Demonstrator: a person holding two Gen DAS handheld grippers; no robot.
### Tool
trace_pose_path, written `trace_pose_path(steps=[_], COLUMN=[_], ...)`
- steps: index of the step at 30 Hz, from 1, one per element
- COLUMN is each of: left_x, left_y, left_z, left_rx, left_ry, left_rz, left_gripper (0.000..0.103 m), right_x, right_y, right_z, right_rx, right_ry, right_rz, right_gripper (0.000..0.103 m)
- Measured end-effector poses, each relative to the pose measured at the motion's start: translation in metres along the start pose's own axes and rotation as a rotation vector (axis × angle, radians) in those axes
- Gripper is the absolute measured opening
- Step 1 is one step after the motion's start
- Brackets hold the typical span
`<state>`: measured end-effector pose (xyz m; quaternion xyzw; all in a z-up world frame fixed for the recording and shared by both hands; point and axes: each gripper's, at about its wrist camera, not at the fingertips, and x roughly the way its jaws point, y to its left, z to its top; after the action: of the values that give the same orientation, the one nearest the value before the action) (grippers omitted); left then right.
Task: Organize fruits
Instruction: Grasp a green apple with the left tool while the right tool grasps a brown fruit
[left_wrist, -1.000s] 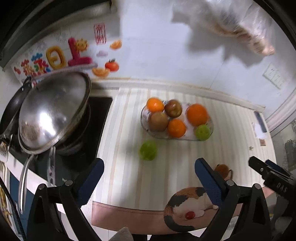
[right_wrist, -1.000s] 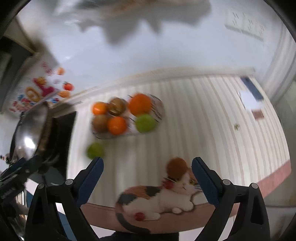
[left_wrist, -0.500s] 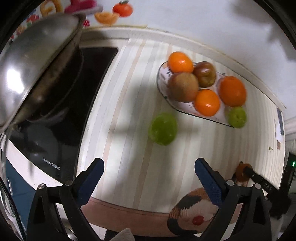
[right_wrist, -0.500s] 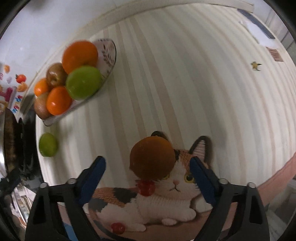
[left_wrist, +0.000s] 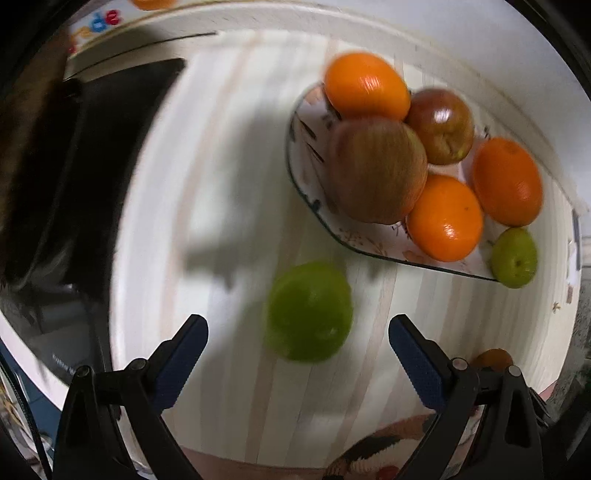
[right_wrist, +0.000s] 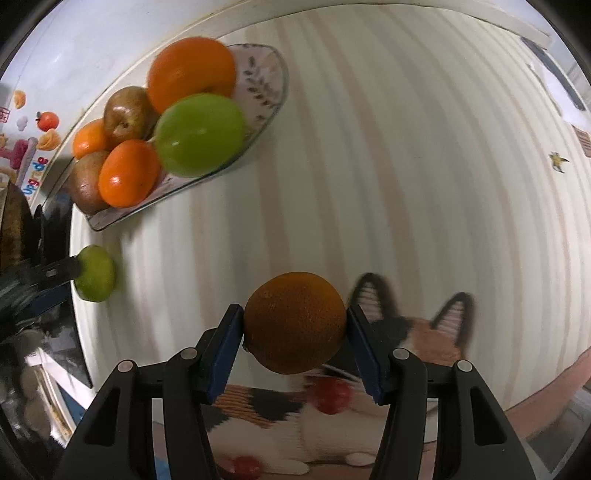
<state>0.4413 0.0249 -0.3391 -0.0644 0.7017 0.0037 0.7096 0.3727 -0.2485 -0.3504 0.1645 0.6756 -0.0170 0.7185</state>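
Observation:
A loose green apple (left_wrist: 309, 311) lies on the striped counter just ahead of my left gripper (left_wrist: 298, 332), which is open around its near side without touching it. It also shows in the right wrist view (right_wrist: 96, 274) with the left gripper's finger against it. My right gripper (right_wrist: 294, 322) is shut on a dark orange (right_wrist: 294, 322) above the cat picture. A glass plate (left_wrist: 310, 192) holds several oranges, two brownish apples and a green apple (left_wrist: 514, 257); the plate also shows in the right wrist view (right_wrist: 263, 77).
A black stove top (left_wrist: 92, 155) with a pan lies left of the counter. A cat-picture mat (right_wrist: 424, 339) runs along the counter's front edge. Coloured stickers (right_wrist: 40, 129) are on the white wall behind the plate.
My left gripper moved down and forward onto the loose green apple. My right gripper closed on the dark orange that sat on the cat picture.

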Motion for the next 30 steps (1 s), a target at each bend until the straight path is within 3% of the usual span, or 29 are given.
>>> trace_pose_path(steps=[1,3,4,9,19,23,30], left_x=[0.005,0.011,0.015,0.012,0.010,0.012,-0.009], left_y=[-0.004,-0.008,-0.010,-0.009,-0.026,-0.032,-0.040], left_z=[0.002,0.004,0.004,-0.003,-0.065,-0.066,-0.064], left_rx=[0.016,0.030,0.041,0.045,0.104,0.115,0.112], left_ry=[0.005,0.006,0.009,-0.019,0.011,-0.011,-0.033], left_rz=[0.000,0.006,0.031,0.028,-0.028,-0.005,-0.042], left_gripper=[0.096,0.061,0.057,0.055,0.055,0.055,0.055], right_x=[0.002,0.003,0.004,0.007,0.002,0.004,0.001], right_y=[0.005,0.015,0.018,0.026,0.011,0.016,0.023], right_z=[0.001,0.001,0.002,0.001,-0.002,-0.001,-0.005], right_rx=[-0.008,-0.019,-0.022,-0.027,-0.010,-0.043,-0.072], right_ry=[0.005,0.014,0.018,0.027,0.039,0.035,0.006], right_rz=[0.009,0.013,0.017,0.025,0.050,0.047,0.038], right_gripper=[0.059,0.060,0.060,0.060,0.060,0.059,0.058])
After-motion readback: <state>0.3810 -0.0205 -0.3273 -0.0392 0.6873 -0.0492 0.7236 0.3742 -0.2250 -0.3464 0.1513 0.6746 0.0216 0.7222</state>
